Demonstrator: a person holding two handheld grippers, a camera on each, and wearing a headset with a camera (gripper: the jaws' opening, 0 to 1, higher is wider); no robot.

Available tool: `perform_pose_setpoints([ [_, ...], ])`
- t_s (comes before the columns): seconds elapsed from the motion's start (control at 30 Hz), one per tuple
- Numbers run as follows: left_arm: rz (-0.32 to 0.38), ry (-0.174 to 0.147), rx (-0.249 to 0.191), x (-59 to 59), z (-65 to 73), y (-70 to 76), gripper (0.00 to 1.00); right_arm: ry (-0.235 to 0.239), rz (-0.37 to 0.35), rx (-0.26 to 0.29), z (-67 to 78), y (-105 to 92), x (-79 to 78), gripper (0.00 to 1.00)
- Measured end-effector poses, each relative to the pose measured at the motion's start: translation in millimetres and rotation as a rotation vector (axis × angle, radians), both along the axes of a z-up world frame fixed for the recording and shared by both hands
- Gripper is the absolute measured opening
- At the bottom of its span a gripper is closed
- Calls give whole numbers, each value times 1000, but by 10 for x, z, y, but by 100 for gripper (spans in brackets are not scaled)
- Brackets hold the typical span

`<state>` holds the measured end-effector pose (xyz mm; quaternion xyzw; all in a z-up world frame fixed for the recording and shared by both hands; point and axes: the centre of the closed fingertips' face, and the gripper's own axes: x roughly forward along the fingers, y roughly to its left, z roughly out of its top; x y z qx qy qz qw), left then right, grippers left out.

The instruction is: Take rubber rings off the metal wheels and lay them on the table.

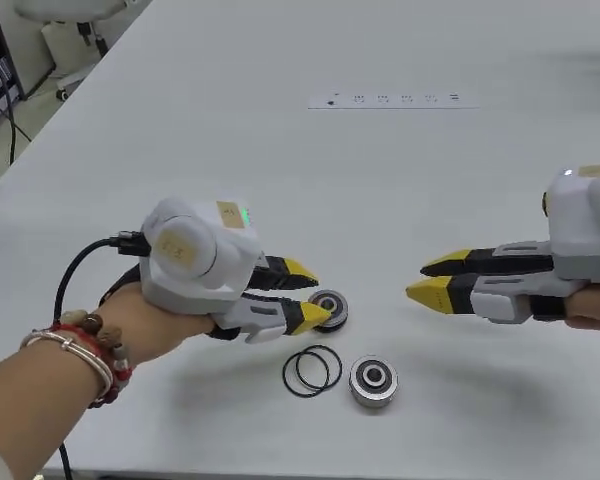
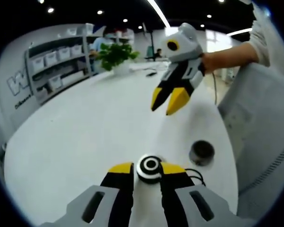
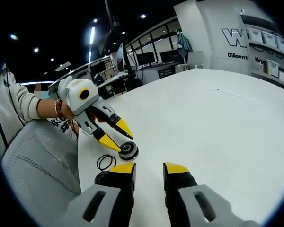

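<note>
White table (image 1: 280, 150) under bright ceiling lights. I see the left gripper (image 1: 308, 292) low at the near left, its yellow tips either side of a metal wheel (image 1: 330, 306) lying flat; I cannot tell whether it is clamped. Two rubber rings (image 1: 312, 370) lie overlapping just nearer, with a second wheel (image 1: 373, 381) just right of them. The right gripper (image 1: 425, 280) hangs well to the right, jaws parted and holding nothing.
</note>
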<state>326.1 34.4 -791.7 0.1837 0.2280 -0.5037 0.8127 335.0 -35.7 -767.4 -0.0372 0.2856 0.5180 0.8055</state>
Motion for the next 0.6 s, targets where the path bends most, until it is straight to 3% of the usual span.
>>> perform_pose_setpoints([
  [0.43,-36,-16,14,-55,-18,-50,14,2,9,-11,-29,4,-13,19],
  [0.6,-15,10,2,-58,-31,-41,14,4,15,-16,-47,14,-28,19],
])
